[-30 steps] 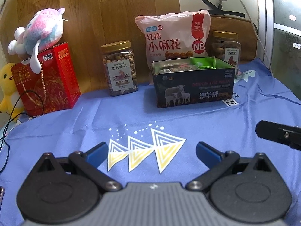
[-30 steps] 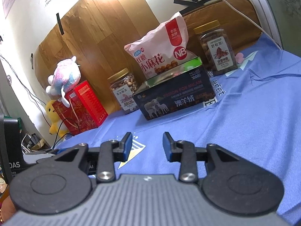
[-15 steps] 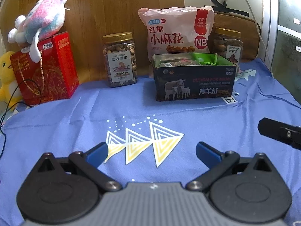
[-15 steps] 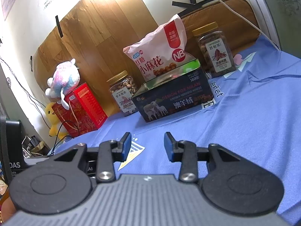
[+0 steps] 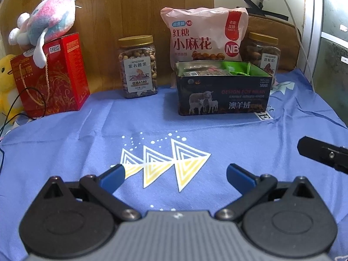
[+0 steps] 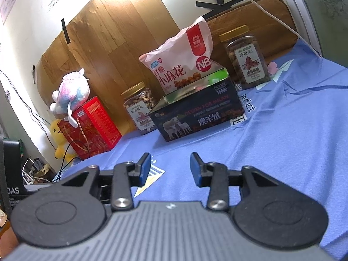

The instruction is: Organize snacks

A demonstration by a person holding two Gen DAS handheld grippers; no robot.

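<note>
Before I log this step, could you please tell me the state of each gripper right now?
Left gripper: open wide, holding nothing, above the blue cloth.
Right gripper: open, narrower gap, holding nothing.

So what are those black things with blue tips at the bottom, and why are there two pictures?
They are two grabbers a person holds, one per hand, each with its own camera. One picture looks past the left gripper, the other past the right gripper. Both are open and hold nothing. On the blue cloth stand a dark tin with packets inside, a pink snack bag behind it, two nut jars, and a red box with a plush toy on top.
</note>
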